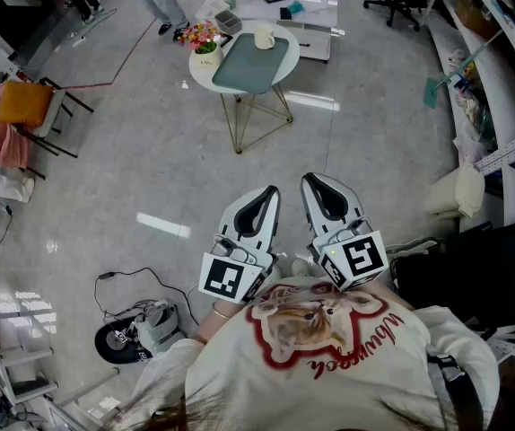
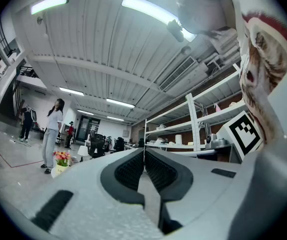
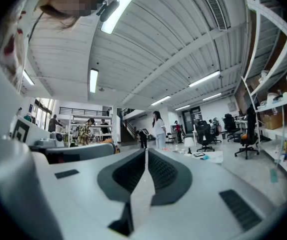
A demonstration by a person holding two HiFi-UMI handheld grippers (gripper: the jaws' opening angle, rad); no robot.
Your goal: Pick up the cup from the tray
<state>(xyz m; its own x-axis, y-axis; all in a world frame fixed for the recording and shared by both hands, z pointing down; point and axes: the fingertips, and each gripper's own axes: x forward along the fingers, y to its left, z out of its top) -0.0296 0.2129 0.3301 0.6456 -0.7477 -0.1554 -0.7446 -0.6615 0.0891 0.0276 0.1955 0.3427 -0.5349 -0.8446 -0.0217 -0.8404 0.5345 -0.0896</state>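
The cup stands on a grey-green tray on a small round tabletop, flowers beside it. Well apart, over glossy grey floor, left tongs and right tongs are both pressed together, empty.

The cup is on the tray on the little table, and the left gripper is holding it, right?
No. The cup is on the tray on the little table, but the left gripper is shut and empty, far from it, as the head view shows.
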